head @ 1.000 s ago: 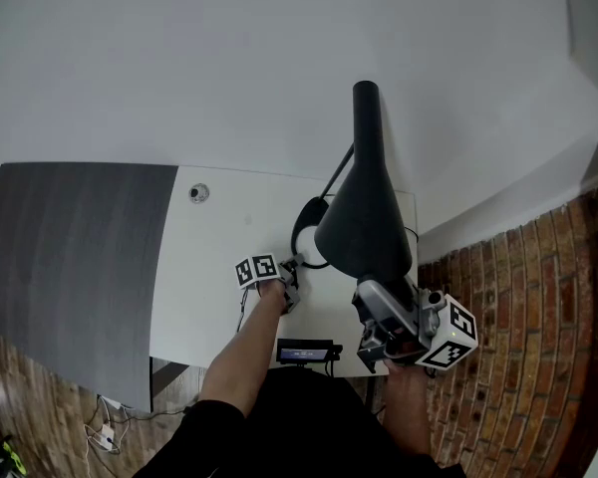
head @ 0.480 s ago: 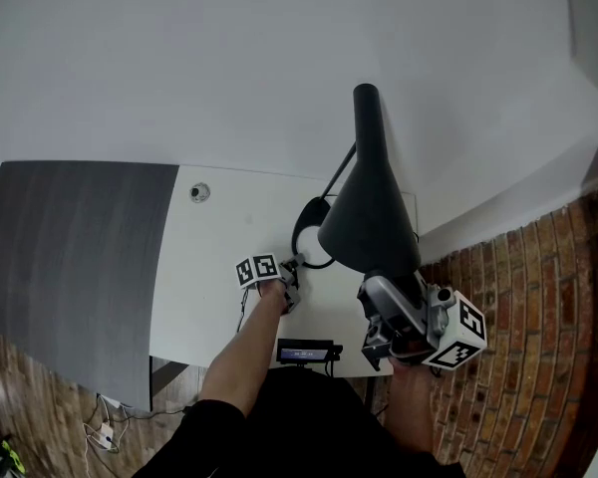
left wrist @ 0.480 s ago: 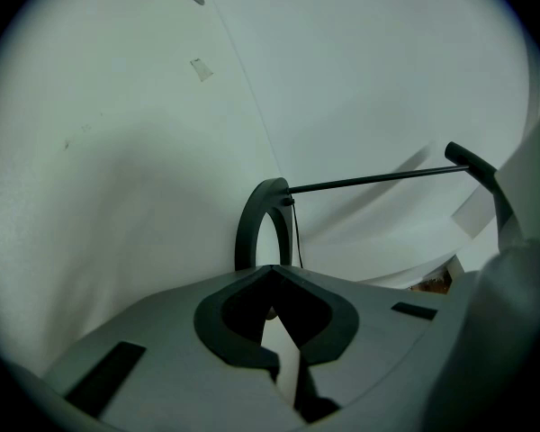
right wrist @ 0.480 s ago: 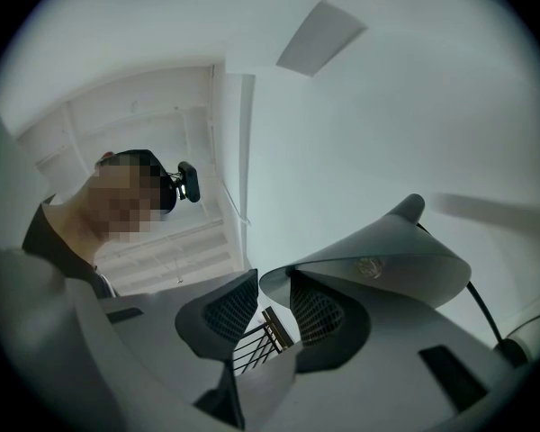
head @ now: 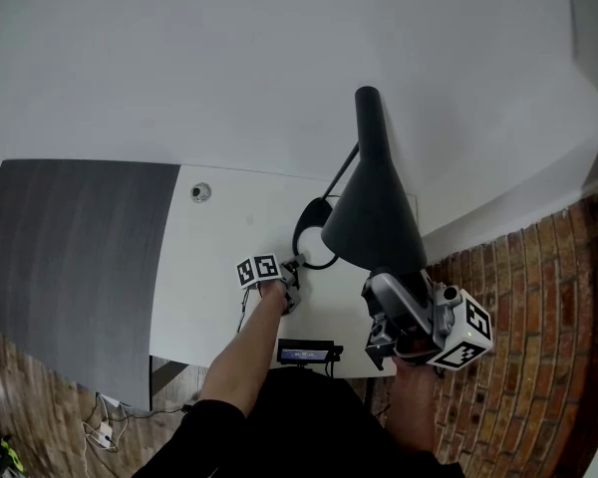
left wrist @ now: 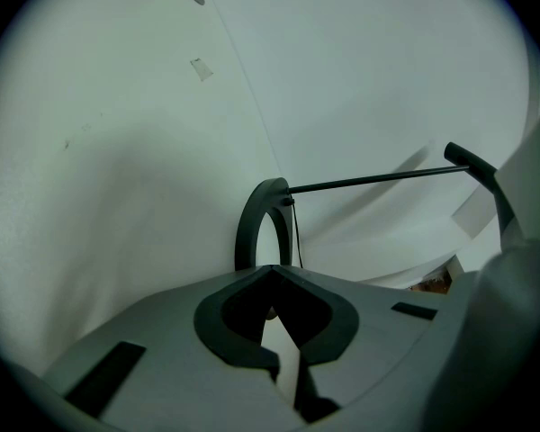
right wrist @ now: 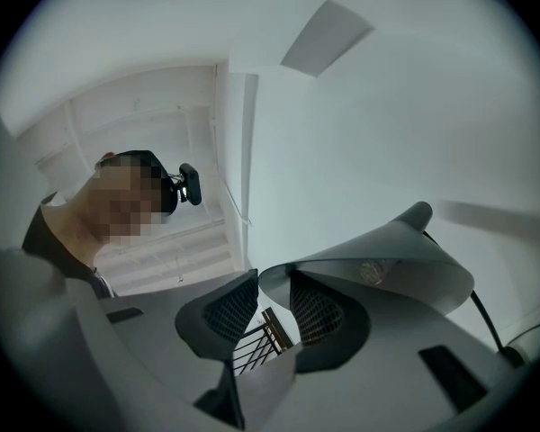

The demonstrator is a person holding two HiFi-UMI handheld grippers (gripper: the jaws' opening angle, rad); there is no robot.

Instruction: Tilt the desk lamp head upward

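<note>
Lamp head [head: 371, 217], a dark cone shade, hangs over the right end of the white desk [head: 209, 267], close to the wall. In the head view we see its narrow neck pointing away from us and its wide mouth toward us, just above the R gripper [head: 387, 289].

In the right gripper view the R gripper [right wrist: 263, 279] has its jaws nearly together, w/ only a thin slot btw the tips. The edge of the lamp head [right wrist: 387, 268] sits in that slot, so we read it as clamped on the rim. Lower down the meshed pads [right wrist: 317, 313] spread apart and a railing shows through the gap.

L gripper [head: 295, 266] lies low over the desk, at the near side of the lamp's ring base [head: 297, 229]. In the left gripper view the L gripper [left wrist: 270, 268] has its jaws meeting at the tips, w/ a diamond-shaped hollow behind them. The ring base [left wrist: 250, 219] rises from right behind the tips, so we take it they nip the ring's near edge, tho the contact itself is hidden.

A thin rod [left wrist: 369, 181] runs from the ring's top off to the right. In the head view that rod [head: 341, 172] slants from the ring up to the head's neck. A thin cable [left wrist: 297, 237] hangs inside the ring.

Also on the desk: a round grommet [head: 200, 193] near the back and a small display unit [head: 307, 350] at the front edge. A dark grey panel [head: 70, 257] adjoins the desk's left side, w/ brickwork [head: 538, 297] on the right
</note>
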